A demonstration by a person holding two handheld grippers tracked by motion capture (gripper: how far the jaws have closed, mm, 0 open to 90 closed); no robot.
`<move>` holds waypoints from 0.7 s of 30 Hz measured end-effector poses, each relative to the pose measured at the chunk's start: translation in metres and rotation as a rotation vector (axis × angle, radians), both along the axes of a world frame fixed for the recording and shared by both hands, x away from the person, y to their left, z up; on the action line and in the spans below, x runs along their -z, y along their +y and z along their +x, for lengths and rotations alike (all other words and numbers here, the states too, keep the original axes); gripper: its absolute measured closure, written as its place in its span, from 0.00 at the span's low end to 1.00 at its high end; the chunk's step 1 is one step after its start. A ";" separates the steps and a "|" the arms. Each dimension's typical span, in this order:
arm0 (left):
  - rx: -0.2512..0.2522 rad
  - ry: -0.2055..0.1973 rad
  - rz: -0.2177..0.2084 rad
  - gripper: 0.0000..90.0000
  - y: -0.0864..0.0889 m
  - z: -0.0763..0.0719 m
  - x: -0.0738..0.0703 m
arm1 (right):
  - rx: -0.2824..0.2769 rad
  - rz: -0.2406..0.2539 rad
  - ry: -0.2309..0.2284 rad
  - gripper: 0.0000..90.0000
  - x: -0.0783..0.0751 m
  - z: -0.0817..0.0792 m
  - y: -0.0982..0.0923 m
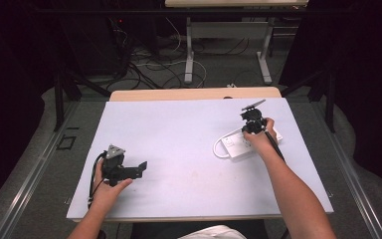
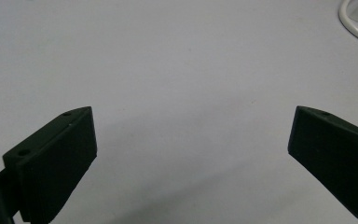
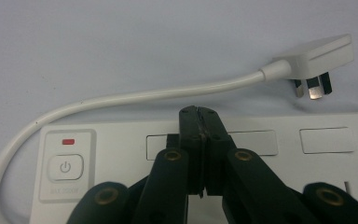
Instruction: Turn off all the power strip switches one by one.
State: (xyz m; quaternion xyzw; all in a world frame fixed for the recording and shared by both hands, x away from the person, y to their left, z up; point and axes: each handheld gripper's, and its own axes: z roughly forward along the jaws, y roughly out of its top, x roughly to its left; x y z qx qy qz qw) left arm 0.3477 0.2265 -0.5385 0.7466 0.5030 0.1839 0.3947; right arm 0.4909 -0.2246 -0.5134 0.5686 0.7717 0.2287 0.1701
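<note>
From above, the right gripper (image 1: 253, 118) hangs over the white power strip (image 1: 235, 144) at the table's (image 1: 179, 149) right, while the left gripper (image 2: 191, 154) rests wide open over bare tabletop, and up close the right jaws, closed and empty, hover above the strip's sockets, likely needing a press next.

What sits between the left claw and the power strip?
Nothing visible. The left claw is open over bare white table, and the power strip lies apart to its right, under the shut right claw.
</note>
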 end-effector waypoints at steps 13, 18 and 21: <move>0.001 0.000 0.001 0.01 0.000 0.000 0.000 | -0.007 -0.002 -0.006 1.00 0.001 -0.001 0.000; 0.007 0.003 0.008 0.01 0.000 0.000 0.000 | -0.006 -0.002 -0.008 1.00 0.001 -0.002 0.000; 0.006 0.002 0.007 0.01 0.000 0.000 0.000 | -0.012 0.001 -0.015 1.00 0.001 -0.002 -0.001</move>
